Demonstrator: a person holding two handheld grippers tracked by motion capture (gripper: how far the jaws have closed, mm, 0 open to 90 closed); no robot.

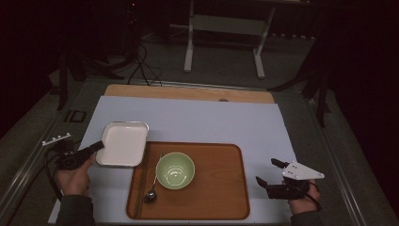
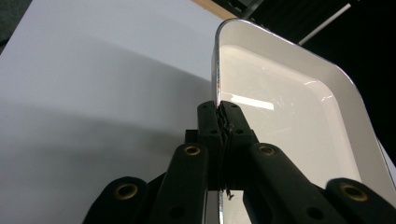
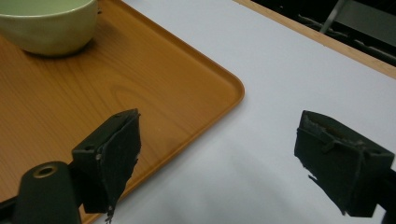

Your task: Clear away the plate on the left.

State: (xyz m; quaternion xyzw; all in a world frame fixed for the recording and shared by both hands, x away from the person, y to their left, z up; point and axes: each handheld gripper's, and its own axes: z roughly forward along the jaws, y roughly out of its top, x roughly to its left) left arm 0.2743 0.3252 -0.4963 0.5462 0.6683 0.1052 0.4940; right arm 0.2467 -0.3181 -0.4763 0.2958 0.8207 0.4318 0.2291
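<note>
- White dish (image 2: 299,135): rim pinched edge-on between the left gripper (image 1: 96,147) jaws, which are clamped tight on it; in the left gripper view the rim runs straight up out of the closed jaw tips.
- Dish is rectangular with rounded corners and a thin metallic-looking edge, inside glossy white, nothing in it.
- High view: white dish (image 1: 123,143) sits at the left of the table, its right edge just beside or slightly over the left rim of the wooden tray (image 1: 221,197); can't tell if they touch.
- Left gripper grabs the dish at its near-left side; left hand (image 1: 75,176) comes in from the bottom left, cable looping off to the left.
- Dish shows tilted in the left gripper view; can't tell from the high view whether it's clear of the white sheet (image 1: 197,122).
- Right gripper (image 1: 269,172): jaws wide apart, nothing between them, held over the white sheet right of the tray, well apart from the dish. Grey three-cornered plate on top.
- Right gripper view: left jaw over the tray's corner, right jaw over the sheet.
- On the tray: green bowl (image 1: 175,169) near the middle-left, spoon (image 1: 151,192) just left of it with bowl end toward the person, chopsticks (image 1: 139,183) along the tray's left edge.
- Green bowl (image 3: 49,23) also at the top left of the right gripper view.
</note>
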